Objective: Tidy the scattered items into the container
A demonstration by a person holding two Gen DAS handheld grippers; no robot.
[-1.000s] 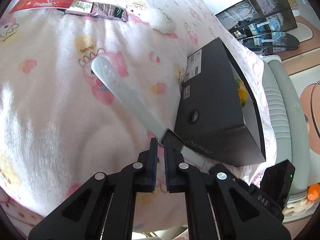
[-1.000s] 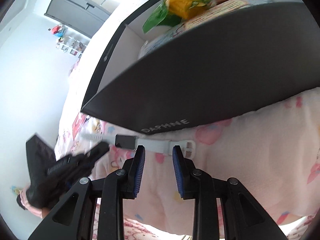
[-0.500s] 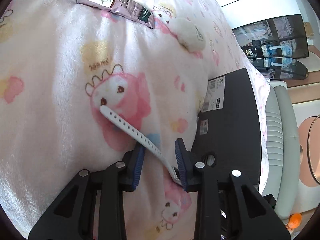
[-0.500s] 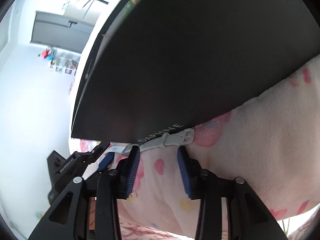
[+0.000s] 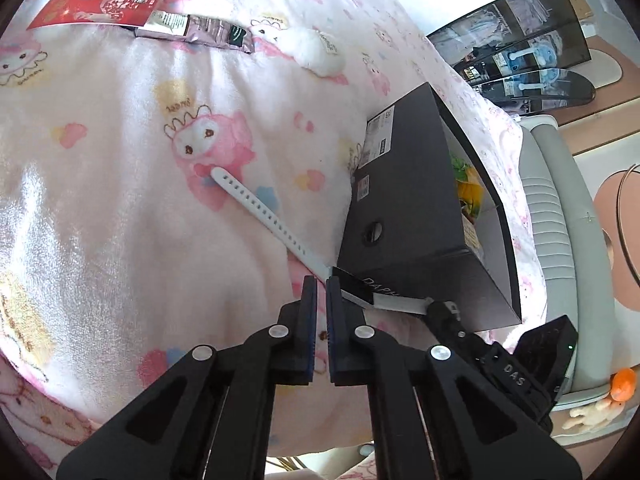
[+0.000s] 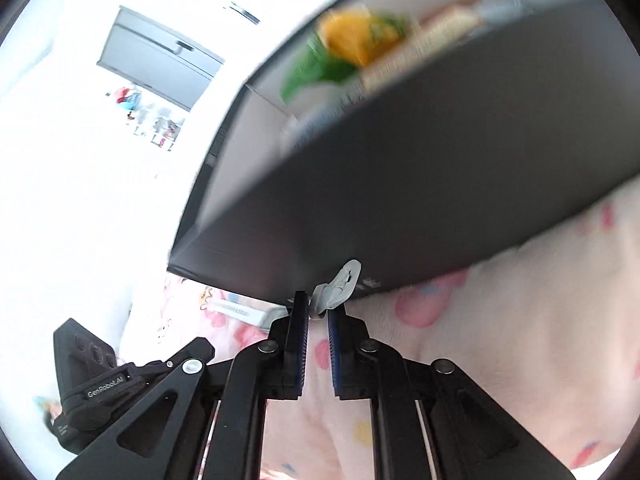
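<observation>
Bed, pink cartoon blanket: you are working on this, no bench in view. The black box is serving as the container and is sitting open-topped at the blanket's right side. It is already holding an orange-and-green packet and some paler packaging beside it, so part of the tidying is reading as done. Lying outside the box, well apart from it at the far end of the blanket, are a red packet, a purple sachet touching it, and a white plush piece; all three are waiting. The white watch is the item in hand: its holed strap is stretching across the blanket and its dark face is resting just beside the box's near corner, not in it. Your left gripper is holding its jaws together right where strap meets face; whether they are pinching the strap I cannot tell. Your right gripper is closing its jaws on the buckle end, which is sitting between the pads and curling upward against the box wall. Judgement: you are roughly midway, with the watch plus three items left to go in.
</observation>
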